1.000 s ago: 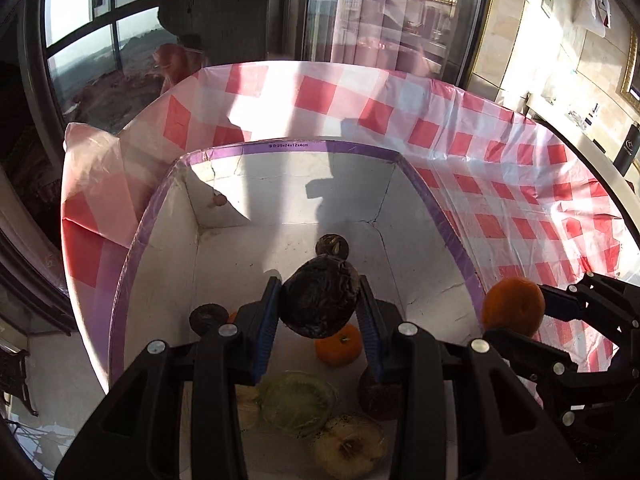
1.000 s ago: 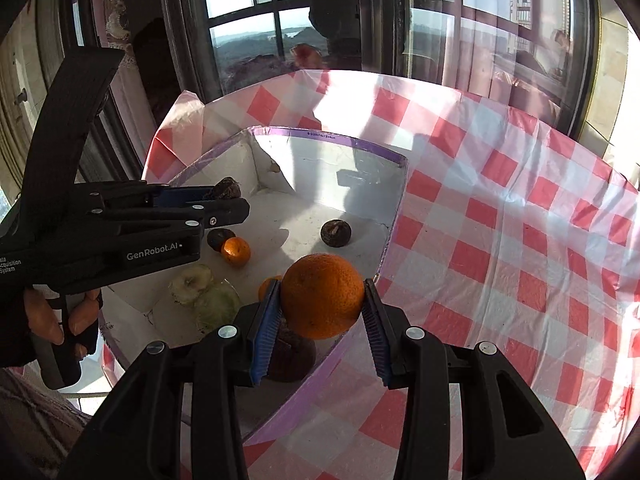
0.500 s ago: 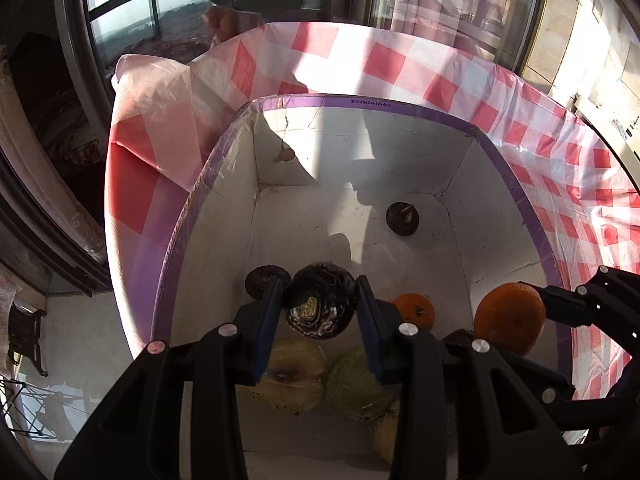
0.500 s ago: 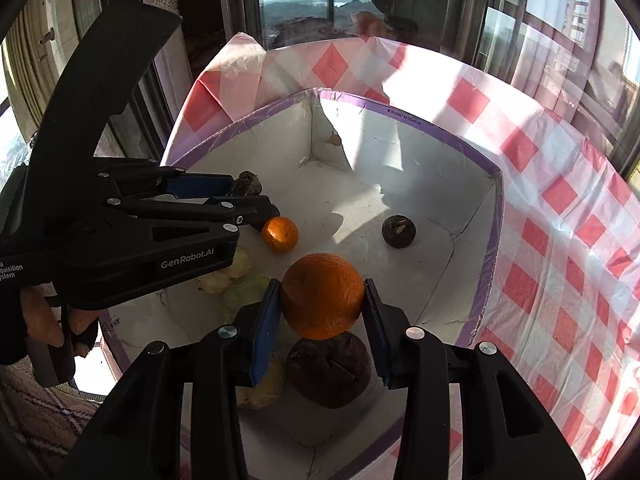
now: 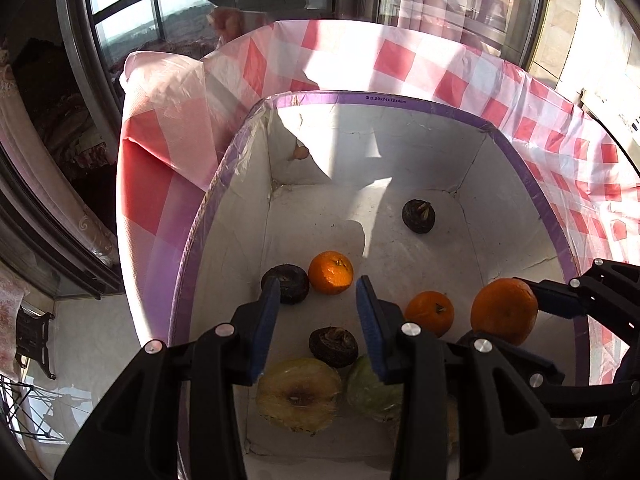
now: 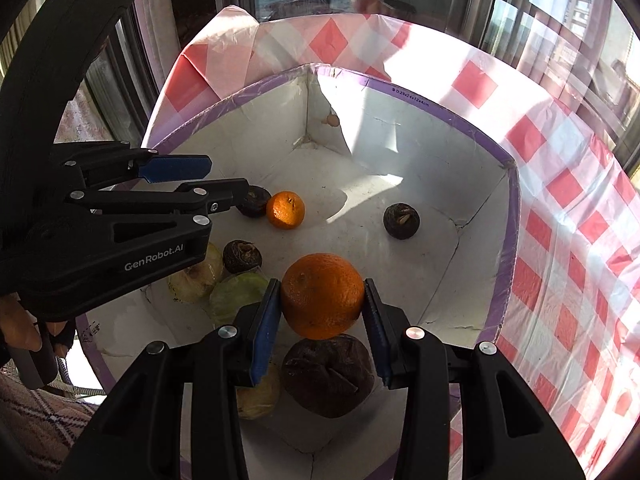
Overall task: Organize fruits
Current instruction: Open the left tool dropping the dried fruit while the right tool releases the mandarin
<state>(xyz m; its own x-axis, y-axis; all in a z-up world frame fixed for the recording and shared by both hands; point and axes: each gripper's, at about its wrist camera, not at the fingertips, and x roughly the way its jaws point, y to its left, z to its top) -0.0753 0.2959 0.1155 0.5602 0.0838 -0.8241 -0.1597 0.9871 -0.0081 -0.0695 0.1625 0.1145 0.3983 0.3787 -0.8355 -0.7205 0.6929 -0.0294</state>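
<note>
The right gripper (image 6: 322,300) holds the large orange (image 6: 322,295) firmly between its two blue pads, over the near part of the white box (image 6: 432,148). Directly under this orange lies a big dark wrinkled fruit (image 6: 328,376), so a straight release would probably drop the orange on top of it; free floor lies farther in and to the right. The left gripper (image 5: 316,320) is just beside, and its jaws are opening with nothing pressed between them; a small dark fruit (image 5: 333,346) lies on the floor below the gap. Near it are a yellow apple (image 5: 298,394) and a green fruit (image 5: 370,386). Farther in lie two small tangerines (image 5: 331,272) and another dark fruit (image 5: 418,216), on the checked tablecloth's (image 5: 400,60) side.
</note>
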